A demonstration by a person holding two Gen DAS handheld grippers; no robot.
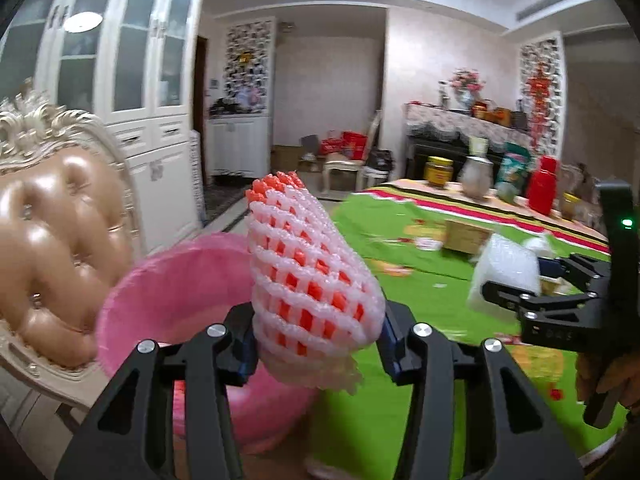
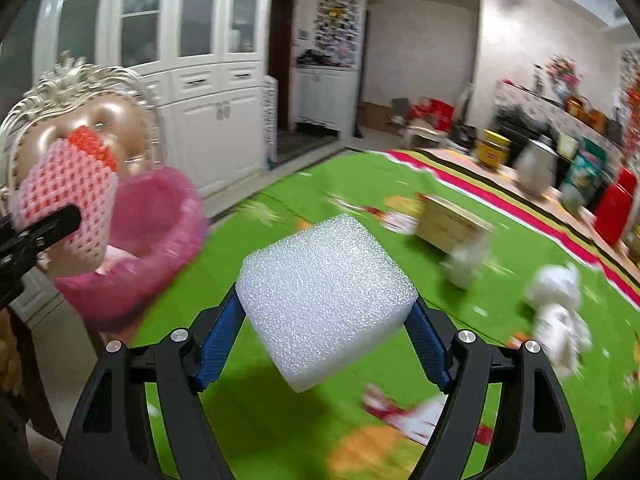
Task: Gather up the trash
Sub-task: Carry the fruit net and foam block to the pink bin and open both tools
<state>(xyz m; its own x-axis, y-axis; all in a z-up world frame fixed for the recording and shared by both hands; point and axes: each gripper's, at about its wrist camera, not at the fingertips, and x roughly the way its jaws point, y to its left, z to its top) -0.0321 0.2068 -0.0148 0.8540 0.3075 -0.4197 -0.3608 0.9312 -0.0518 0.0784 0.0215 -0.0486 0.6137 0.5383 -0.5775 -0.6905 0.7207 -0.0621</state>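
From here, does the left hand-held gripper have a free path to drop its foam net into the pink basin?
Probably yes. The left hand-held gripper holds the foam fruit net right at the pink basin, whose open mouth faces it with nothing between.

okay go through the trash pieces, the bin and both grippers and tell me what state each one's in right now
Foam fruit net: held upright, lifted beside the bin.
White foam block: held, lifted above the green tablecloth.
Pink bin: upright, open-topped.
Left gripper: shut on the net.
Right gripper: shut on the block.
Crumpled white paper: loose on the cloth.
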